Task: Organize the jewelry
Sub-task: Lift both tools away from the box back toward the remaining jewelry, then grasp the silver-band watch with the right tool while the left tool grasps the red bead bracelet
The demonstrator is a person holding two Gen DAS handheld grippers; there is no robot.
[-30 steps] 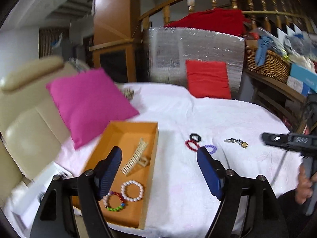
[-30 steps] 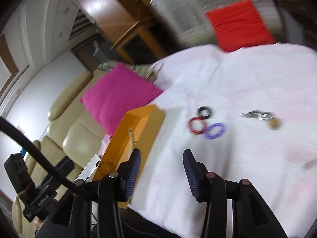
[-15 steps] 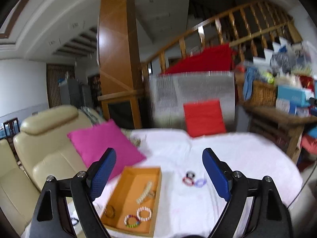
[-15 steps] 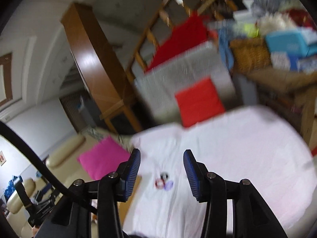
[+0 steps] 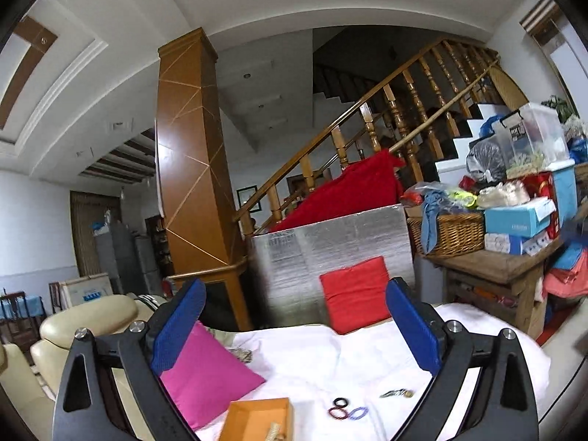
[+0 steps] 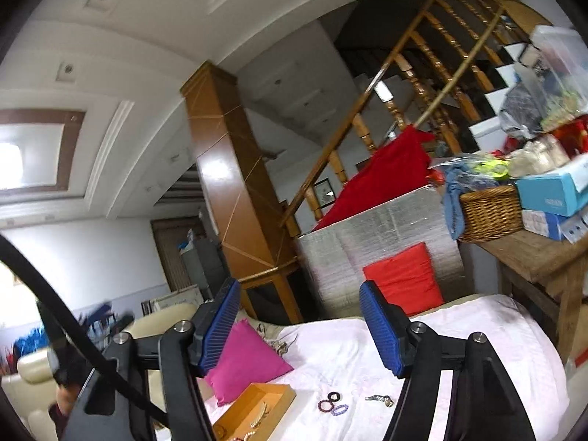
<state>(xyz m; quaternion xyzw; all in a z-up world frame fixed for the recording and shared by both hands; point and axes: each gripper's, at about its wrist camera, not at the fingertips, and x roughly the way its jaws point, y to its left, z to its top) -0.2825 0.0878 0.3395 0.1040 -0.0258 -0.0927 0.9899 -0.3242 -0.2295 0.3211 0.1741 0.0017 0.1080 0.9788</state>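
Jewelry lies on the white bedsheet (image 5: pixel 316 360). The orange tray (image 6: pixel 272 397), beside the pink cushion (image 5: pixel 205 371), holds a comb-shaped clip (image 6: pixel 259 417). Just right of the tray lie three touching hair rings (image 5: pixel 345 409), then a small watch (image 5: pixel 397 392). The left gripper (image 5: pixel 294 327) and right gripper (image 6: pixel 299 325) are both empty, jaws opening, level above the tray.

On the cloth-covered table (image 5: pixel 312 352), the open box (image 5: pixel 253 417) sat at the near left with a cushion (image 5: pixel 205 371) behind it, three hair ties (image 5: pixel 345 408) to its right, and a small clasp (image 5: pixel 395 392) farther right.
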